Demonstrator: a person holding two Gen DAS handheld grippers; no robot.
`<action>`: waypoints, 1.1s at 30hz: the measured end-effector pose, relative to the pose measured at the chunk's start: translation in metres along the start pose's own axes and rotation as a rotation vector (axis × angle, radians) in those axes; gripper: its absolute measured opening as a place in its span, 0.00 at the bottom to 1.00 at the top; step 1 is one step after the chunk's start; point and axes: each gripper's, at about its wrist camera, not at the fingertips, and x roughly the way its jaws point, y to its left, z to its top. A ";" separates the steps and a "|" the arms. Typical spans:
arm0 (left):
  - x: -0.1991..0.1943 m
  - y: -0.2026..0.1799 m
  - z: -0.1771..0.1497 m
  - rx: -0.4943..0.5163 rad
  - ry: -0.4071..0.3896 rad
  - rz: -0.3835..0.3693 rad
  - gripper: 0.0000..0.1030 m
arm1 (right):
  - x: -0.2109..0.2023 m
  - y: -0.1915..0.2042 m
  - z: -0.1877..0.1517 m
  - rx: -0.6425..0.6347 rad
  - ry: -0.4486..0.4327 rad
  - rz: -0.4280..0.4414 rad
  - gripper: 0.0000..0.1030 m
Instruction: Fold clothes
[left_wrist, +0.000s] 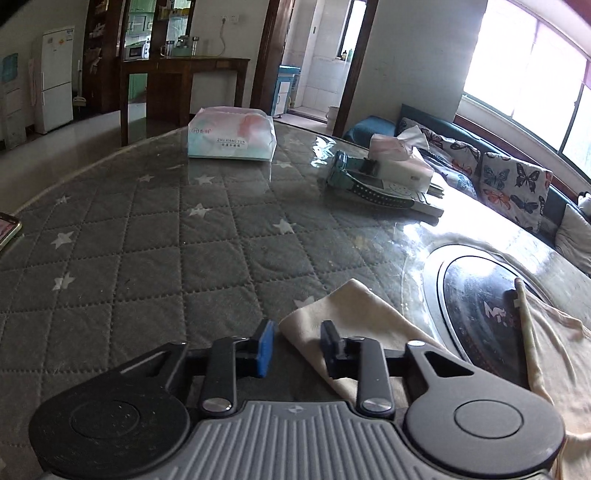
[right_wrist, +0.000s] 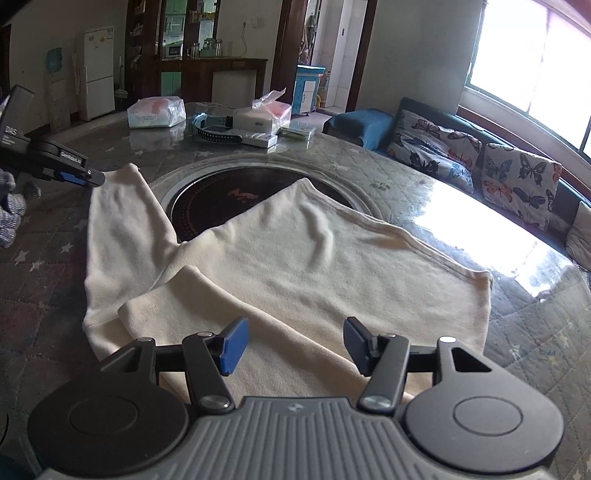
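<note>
A cream garment (right_wrist: 295, 266) lies spread on the round table, partly over the black hotplate (right_wrist: 221, 195) in the middle. One sleeve (right_wrist: 118, 221) stretches to the far left, another fold (right_wrist: 192, 306) lies near me. My left gripper (left_wrist: 297, 347) is open, its jaws around the sleeve's end (left_wrist: 347, 314); it also shows in the right wrist view (right_wrist: 86, 179) at that sleeve tip. My right gripper (right_wrist: 293, 345) is open and empty, just above the garment's near edge.
At the table's far side lie a tissue pack (left_wrist: 232, 133), a tissue box (left_wrist: 400, 162), a teal watch and booklets (left_wrist: 373, 184). A phone (left_wrist: 7, 229) sits at the left edge. A sofa with butterfly cushions (right_wrist: 480, 162) stands to the right.
</note>
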 end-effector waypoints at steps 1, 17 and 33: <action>0.001 -0.001 -0.001 0.000 -0.004 0.002 0.18 | -0.003 0.000 0.000 0.000 -0.006 -0.002 0.57; -0.102 -0.095 0.009 0.096 -0.175 -0.373 0.06 | -0.043 -0.026 -0.020 0.084 -0.065 -0.042 0.57; -0.138 -0.245 -0.075 0.359 -0.029 -0.767 0.06 | -0.071 -0.066 -0.060 0.215 -0.061 -0.120 0.56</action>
